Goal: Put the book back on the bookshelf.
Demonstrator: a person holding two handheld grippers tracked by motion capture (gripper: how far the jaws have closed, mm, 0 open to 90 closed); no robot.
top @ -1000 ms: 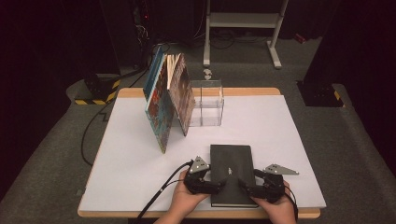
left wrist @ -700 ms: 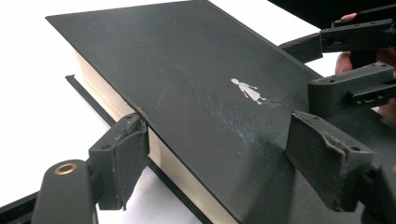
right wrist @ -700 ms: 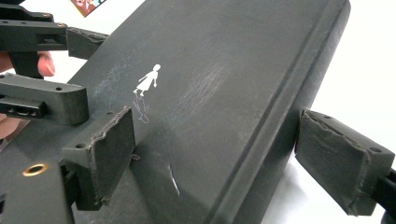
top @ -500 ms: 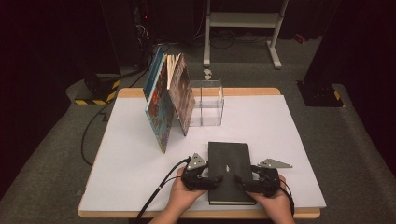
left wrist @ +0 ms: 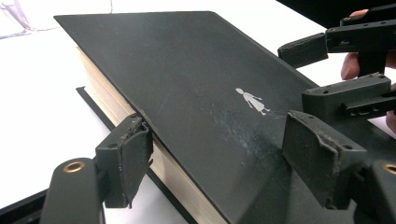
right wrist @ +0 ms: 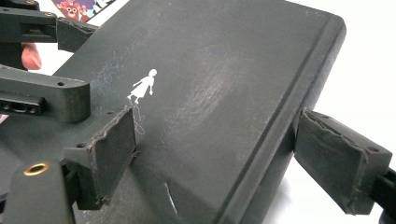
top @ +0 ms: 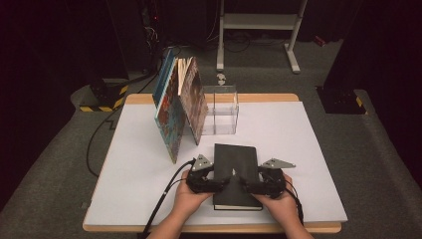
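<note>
both claws, the left claw (top: 219, 185) and right claw (top: 245, 187), straddle the black book (top: 236, 164) lying near the tabletop's (top: 308, 149) front edge, the left's jaws just narrowing around its page edge, neither clamped yet, so lifting looks imminent.

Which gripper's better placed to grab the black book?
Left, probably: left gripper, jaws just closing, straddles the black book page-side, one pad touching. Right gripper: outer pad off the spine.

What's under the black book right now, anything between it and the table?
The black book lies on the white table. In the left gripper view its back cover shows flat on the table beneath the page block. Anything beneath the middle of the book is covered.
</note>
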